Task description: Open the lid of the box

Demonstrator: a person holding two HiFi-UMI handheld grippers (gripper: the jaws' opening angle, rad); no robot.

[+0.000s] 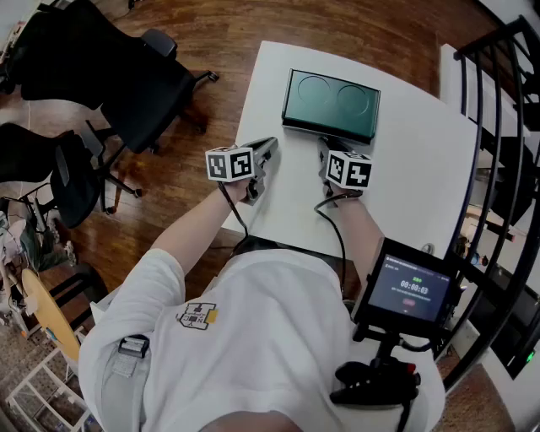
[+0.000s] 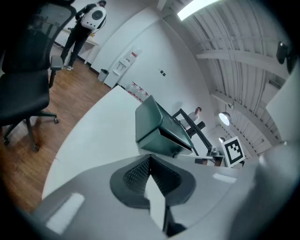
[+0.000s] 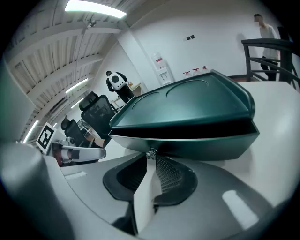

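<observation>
White table (image 1: 422, 169) on wood floor (image 1: 253, 25) bears the green box (image 1: 331, 103); left tool (image 1: 271, 145) and right tool (image 1: 323, 147) are both clenched.

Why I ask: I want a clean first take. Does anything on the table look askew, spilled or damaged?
Nothing stands out. The green box sits flat on the white table with its lid down, and no spill or damage shows. The left gripper and right gripper, both shut and empty, rest near its front side.
</observation>
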